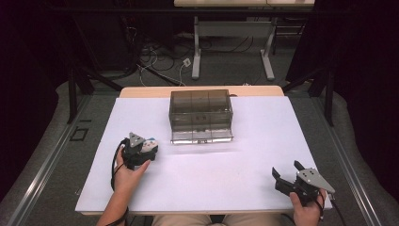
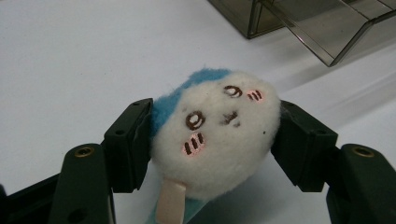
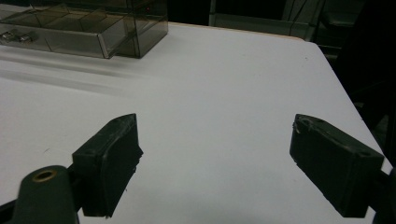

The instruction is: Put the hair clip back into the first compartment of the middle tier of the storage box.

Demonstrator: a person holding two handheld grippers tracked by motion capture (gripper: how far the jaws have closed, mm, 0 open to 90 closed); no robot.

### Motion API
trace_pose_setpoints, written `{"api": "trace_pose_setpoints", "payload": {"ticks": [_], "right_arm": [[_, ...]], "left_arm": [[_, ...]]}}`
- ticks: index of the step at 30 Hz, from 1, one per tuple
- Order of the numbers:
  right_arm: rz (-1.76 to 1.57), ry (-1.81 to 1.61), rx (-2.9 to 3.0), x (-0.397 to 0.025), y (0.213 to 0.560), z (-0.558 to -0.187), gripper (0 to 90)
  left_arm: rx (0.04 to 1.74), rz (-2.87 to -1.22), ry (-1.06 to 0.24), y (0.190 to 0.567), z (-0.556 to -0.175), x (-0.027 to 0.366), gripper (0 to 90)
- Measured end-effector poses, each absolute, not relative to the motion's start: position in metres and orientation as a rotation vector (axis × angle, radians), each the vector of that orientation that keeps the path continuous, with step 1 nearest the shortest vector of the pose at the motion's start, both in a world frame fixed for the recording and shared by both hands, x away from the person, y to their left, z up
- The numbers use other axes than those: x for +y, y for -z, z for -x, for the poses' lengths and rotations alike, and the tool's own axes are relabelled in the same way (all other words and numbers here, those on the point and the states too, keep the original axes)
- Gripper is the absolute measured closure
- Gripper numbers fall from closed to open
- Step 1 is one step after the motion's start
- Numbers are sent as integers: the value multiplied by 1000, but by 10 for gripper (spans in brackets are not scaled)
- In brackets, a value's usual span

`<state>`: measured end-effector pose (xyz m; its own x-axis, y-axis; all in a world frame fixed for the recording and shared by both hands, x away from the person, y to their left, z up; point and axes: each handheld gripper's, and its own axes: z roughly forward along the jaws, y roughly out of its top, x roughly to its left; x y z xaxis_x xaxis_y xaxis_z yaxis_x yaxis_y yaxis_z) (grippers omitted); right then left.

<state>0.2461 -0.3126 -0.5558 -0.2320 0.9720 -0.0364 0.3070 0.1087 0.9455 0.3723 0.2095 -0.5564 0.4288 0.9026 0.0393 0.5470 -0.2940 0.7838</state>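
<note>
Where the person's right hand comes in at the near right corner of the white table [image 1: 263,141], the right gripper [image 1: 288,173] hovers with its jaws spread wide and nothing between them; in the right gripper view only bare tabletop lies in the broad gap. Farther in and to the left, the left gripper [image 2: 215,140] has its two black jaws closed against a small round plush toy [image 2: 217,135], one pad pressing each side of it. The toy is white and fluffy with a blue patch on top, a stitched face with pink cheeks turned up toward the camera, and a pale tab hanging from its near edge. Seen from the high view, the toy [image 1: 149,144] sits on the left half of the table, just beyond the left hand. Beyond both grippers, at the middle far side of the table, stands a smoky transparent drawer box [image 1: 201,113], its lower drawer pulled out toward the person, well apart from the toy.
</note>
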Motion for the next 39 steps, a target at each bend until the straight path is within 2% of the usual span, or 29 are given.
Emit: {"api": "trace_pose_setpoints", "payload": {"ticks": [39], "right_arm": [[-1281, -1140, 1650, -314, 556, -246, 153]], "left_arm": [[1144, -1872, -730, 540, -355, 212, 338]]}}
